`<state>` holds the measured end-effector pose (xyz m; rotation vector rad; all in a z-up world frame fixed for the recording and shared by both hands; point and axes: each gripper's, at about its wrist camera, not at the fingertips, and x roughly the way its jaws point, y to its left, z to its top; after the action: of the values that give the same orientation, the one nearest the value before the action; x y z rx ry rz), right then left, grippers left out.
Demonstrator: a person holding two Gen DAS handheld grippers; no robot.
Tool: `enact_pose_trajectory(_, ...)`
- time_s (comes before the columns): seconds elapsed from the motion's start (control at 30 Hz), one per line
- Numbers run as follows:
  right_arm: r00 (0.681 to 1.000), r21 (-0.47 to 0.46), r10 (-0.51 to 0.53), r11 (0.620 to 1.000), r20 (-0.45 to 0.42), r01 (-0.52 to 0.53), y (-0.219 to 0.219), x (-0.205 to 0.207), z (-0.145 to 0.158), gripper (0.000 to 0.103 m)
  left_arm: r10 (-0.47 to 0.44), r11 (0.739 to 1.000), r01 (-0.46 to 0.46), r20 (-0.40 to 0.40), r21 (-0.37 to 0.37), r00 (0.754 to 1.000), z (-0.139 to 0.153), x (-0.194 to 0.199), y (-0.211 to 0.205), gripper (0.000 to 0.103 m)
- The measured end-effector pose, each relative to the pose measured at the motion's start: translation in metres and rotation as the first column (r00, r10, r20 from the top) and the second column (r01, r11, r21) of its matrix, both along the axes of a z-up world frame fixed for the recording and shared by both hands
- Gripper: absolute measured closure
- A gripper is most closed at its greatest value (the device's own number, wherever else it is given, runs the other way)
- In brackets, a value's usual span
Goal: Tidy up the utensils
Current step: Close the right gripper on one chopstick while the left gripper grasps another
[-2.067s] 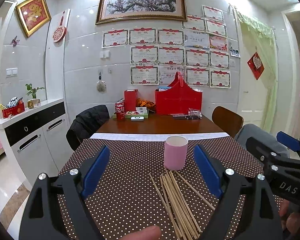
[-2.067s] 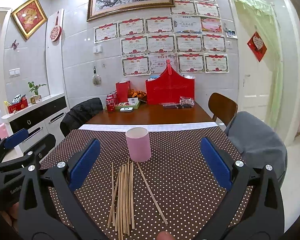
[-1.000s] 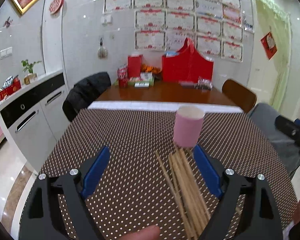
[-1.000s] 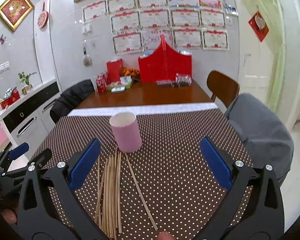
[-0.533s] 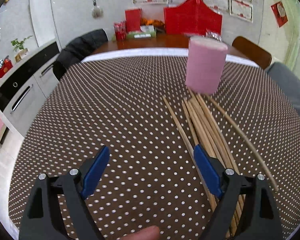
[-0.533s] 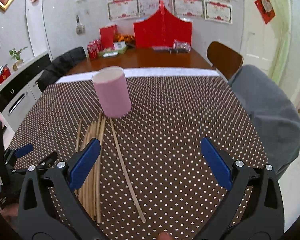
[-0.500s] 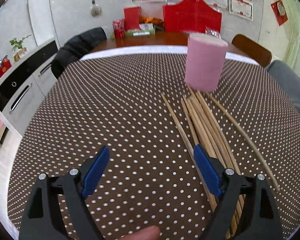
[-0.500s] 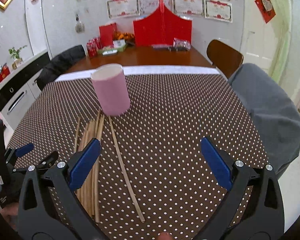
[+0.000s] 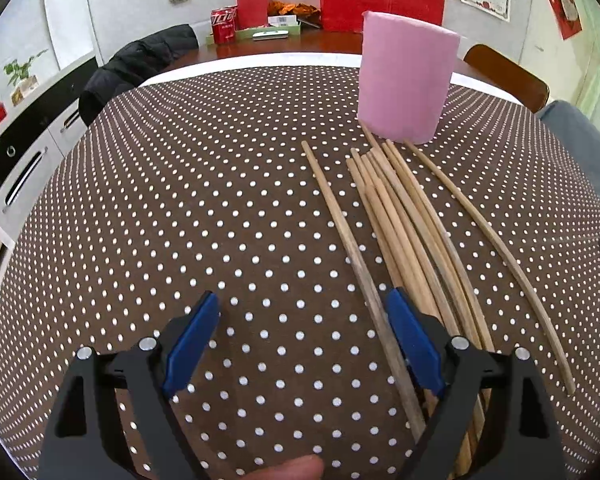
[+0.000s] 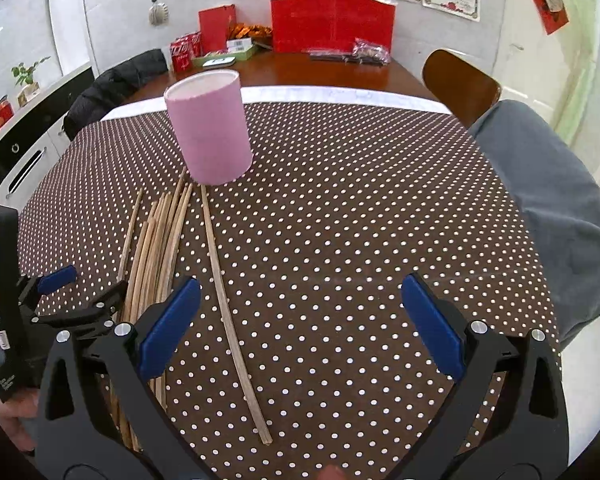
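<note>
Wooden chopsticks (image 9: 404, 216) lie flat on the dotted cloth (image 9: 180, 200), a loose bundle with one stray on each side, far tips at the foot of the pink cup (image 9: 404, 80). Long axes run from you toward the cup, fanning slightly. Your left gripper (image 9: 304, 336) is spread wide and empty, low over the leftmost stick; your right gripper (image 10: 300, 312) is also wide and empty. Risks: closing across the bundle grabs several sticks, thin round sticks roll away, and a swing could tip the cup.
</note>
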<state>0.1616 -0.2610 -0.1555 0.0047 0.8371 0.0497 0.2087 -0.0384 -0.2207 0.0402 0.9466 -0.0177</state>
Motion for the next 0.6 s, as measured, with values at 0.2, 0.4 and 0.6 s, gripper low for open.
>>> enact_pose_trajectory(0.2,0.994,-0.024,0.079,0.996,-0.072,-0.081,0.013,0.019,-0.018,0.005,-0.038,0.999,0.038,-0.011,0.002,0.999,0.002,-0.011,0.011,0.018)
enact_pose_trajectory(0.4,0.967,-0.037,0.205,0.976,-0.151,-0.213,0.038,0.049,-0.043,0.016,-0.044,0.999,0.044,-0.022,0.009,0.999,0.001,0.005,0.016,0.018)
enact_pose_trajectory(0.6,0.951,-0.007,0.257,0.965,-0.172,-0.262,0.043,0.064,-0.043,0.069,-0.062,0.997,0.063,-0.038,0.037,0.997,0.002,0.018,0.017,0.018)
